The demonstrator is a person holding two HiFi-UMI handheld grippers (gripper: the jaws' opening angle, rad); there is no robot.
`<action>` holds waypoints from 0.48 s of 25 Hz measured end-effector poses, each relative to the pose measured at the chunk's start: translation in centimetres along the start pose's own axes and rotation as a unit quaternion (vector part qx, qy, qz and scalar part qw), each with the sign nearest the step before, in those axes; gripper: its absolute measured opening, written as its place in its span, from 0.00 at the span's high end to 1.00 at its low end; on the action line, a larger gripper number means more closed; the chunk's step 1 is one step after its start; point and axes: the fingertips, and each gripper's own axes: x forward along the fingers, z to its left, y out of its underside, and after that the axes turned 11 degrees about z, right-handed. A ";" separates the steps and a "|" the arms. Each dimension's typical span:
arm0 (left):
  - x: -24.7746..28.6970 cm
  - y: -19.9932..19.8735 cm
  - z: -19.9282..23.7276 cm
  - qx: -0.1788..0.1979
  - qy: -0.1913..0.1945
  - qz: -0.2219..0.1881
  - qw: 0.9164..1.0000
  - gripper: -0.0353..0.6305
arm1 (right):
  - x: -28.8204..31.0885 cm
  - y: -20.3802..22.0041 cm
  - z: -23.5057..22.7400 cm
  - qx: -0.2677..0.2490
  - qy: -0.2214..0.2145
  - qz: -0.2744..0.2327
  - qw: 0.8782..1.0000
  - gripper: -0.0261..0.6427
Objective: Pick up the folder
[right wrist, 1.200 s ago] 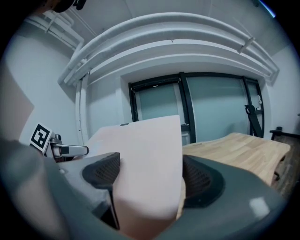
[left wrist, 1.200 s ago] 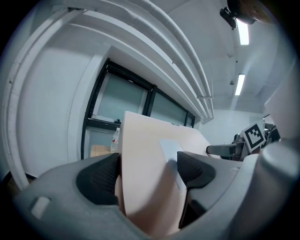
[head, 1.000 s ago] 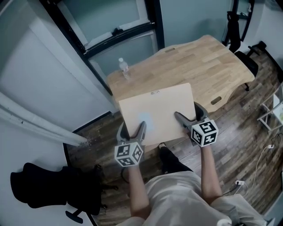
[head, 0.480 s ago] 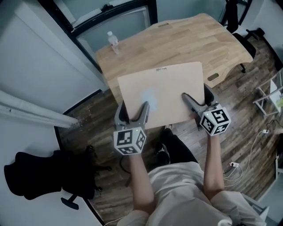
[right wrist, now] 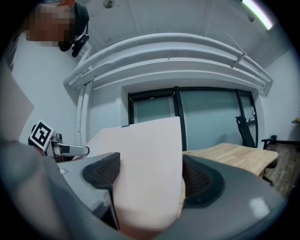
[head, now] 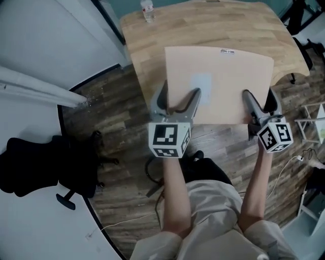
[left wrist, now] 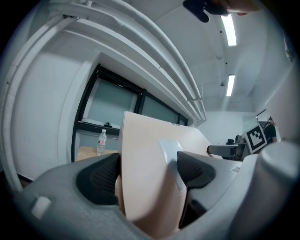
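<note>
1. Floor (head: 117,117): dark wood planks, fills most of the head view below and L of the table.
2. Table (head: 203,25): light wooden top w/ rounded corners, at the top of the head view.
3. Chair (head: 40,167): black office chair, far L on the floor, well apart from the table.
4. Folder (head: 223,76): flat beige rectangular card folder, held by its near edge. In the head view it covers the near part of the table top, and its near edge juts out over the floor. Slight bow across its width. Whether the far edge is clear of the table top: cannot tell. A small white label (head: 227,51) sits at the far edge. A pale square patch (head: 200,81) lies just beyond the L gripper's jaws.
5. L gripper (head: 177,99): grey, two-jaw, clamped on the folder's near edge, L part. L gripper view: the black ribbed pads (left wrist: 194,169) press both faces and the sheet fills the gap.
6. R gripper (head: 260,101): same build, clamped on the near edge, R part. R gripper view: one pad on each face, no gap seen. The table shows to the R, behind the folder.
7. Marker cubes: one on each gripper, nearest the person's forearms.
8. Bottle (head: 148,10): small clear plastic water bottle, upright at the table's far L corner, well apart from the folder.
</note>
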 end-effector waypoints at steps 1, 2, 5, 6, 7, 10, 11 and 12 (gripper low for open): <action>0.3 0.1 -0.4 -0.001 0.000 0.000 1.000 0.37 | -0.1 0.1 -0.5 0.000 0.000 0.000 1.000 0.34; 0.6 0.2 -0.7 -0.001 0.001 -0.001 1.000 0.37 | -0.1 0.3 -1.1 -0.001 -0.001 -0.001 1.000 0.34; 2.1 0.3 -1.6 0.005 0.004 -0.001 1.000 0.37 | 0.0 0.5 -2.8 -0.002 0.001 -0.005 1.000 0.34; 2.5 0.4 -2.0 0.008 0.006 0.003 1.000 0.37 | -0.1 0.6 -3.0 -0.001 0.001 -0.005 1.000 0.34; 2.7 0.6 -2.4 0.010 0.009 0.007 1.000 0.37 | -0.4 0.7 -3.2 0.001 0.001 -0.004 1.000 0.34; 3.1 0.8 -3.4 0.010 0.014 0.005 1.000 0.37 | -1.2 1.0 -4.2 0.007 0.003 -0.001 1.000 0.34; 3.2 0.7 -3.7 0.011 0.015 0.002 1.000 0.37 | -1.5 1.1 -4.6 0.006 0.006 -0.001 1.000 0.34; 3.3 0.7 -4.0 0.011 0.017 0.000 1.000 0.37 | -1.8 1.2 -5.0 0.007 0.011 -0.001 1.000 0.34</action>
